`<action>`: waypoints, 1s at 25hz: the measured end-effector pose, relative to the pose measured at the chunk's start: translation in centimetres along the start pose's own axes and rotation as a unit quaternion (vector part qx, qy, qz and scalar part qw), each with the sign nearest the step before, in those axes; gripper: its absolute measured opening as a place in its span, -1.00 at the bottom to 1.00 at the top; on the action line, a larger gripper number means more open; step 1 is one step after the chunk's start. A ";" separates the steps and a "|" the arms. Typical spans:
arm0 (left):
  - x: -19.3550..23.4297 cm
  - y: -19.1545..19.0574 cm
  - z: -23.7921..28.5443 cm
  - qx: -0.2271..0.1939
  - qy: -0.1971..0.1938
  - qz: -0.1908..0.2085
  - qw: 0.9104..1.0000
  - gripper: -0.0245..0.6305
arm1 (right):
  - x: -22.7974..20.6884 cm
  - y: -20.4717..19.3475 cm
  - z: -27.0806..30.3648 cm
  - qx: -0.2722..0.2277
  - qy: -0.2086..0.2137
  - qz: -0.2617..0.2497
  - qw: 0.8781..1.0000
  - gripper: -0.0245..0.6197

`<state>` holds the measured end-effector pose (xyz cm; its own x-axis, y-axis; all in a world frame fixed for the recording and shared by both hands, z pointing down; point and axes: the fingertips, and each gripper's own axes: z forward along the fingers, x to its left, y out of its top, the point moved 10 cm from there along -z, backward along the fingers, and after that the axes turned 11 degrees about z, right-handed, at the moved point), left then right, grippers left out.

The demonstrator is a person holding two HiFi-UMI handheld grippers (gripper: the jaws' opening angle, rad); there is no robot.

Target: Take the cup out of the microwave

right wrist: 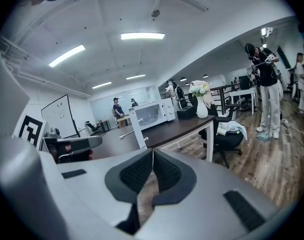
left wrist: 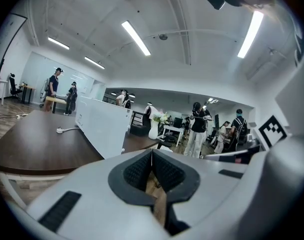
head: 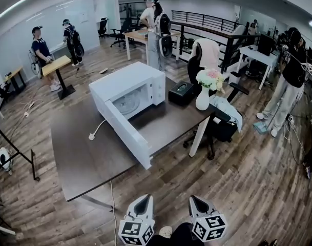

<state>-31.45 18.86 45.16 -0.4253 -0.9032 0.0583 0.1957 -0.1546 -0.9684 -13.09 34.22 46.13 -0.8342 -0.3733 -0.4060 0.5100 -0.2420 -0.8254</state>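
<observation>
A white microwave (head: 130, 88) stands on the dark brown table (head: 79, 158), its door (head: 127, 132) swung wide open toward me. Inside I make out only the round turntable (head: 126, 104); I cannot tell whether a cup stands in there. My left gripper (head: 144, 201) and right gripper (head: 198, 201) hover side by side above the wooden floor, short of the table's near edge. Both are shut with nothing between the pads. The left gripper (left wrist: 152, 154) looks toward the door (left wrist: 104, 129). The right gripper (right wrist: 152, 153) has the microwave (right wrist: 152, 113) far ahead.
A white plug and cable (head: 96, 132) lie left of the door. A black box (head: 181, 93) and a white vase of flowers (head: 203, 97) stand at the table's right end, with office chairs (head: 222, 127) beyond. Several people stand farther off.
</observation>
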 end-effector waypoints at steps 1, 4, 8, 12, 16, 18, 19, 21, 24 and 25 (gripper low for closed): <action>0.1 0.2 0.1 -0.005 0.003 0.010 1.000 -0.91 | 0.0 -0.1 0.1 0.003 -0.002 0.000 1.000 -0.94; 0.1 0.6 0.4 -0.003 0.000 0.034 0.999 -0.91 | 0.1 0.0 0.5 0.011 -0.005 -0.003 1.000 -0.94; -0.2 0.7 0.7 -0.005 -0.009 0.015 1.000 -0.90 | 0.2 0.2 0.7 0.010 -0.006 -0.007 1.000 -0.94; -0.3 0.6 1.4 -0.007 -0.014 0.021 1.000 -0.84 | 0.1 0.5 1.1 0.011 -0.007 -0.007 1.000 -0.94; -0.5 0.5 2.9 0.003 -0.023 0.024 0.999 -0.44 | -0.7 0.7 1.7 0.018 -0.010 -0.002 1.000 -0.94; -0.6 0.3 3.8 0.009 -0.022 0.023 0.999 -0.40 | -1.5 1.0 2.3 0.021 -0.009 0.001 1.000 -0.94; -0.6 0.2 4.3 0.011 -0.022 0.022 0.999 -0.36 | -1.8 1.1 2.7 0.022 -0.008 0.002 1.000 -0.94; -0.8 0.1 5.5 0.013 -0.026 0.021 0.999 -0.21 | -2.6 1.6 3.5 0.025 -0.005 0.002 1.000 -0.94; -1.1 0.4 7.5 0.013 -0.037 0.005 0.999 -0.07 | -3.9 2.6 4.7 0.028 -0.002 0.004 1.000 -0.94; -1.2 0.5 8.3 0.010 -0.041 -0.002 0.999 -0.02 | -4.4 3.0 5.2 0.028 -0.002 0.005 1.000 -0.94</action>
<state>-23.52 16.54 46.57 -0.3526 -0.9322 0.0819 0.2128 -0.1651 -0.9630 -6.83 30.50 47.48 -0.8288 -0.3789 -0.4118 0.5287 -0.2891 -0.7980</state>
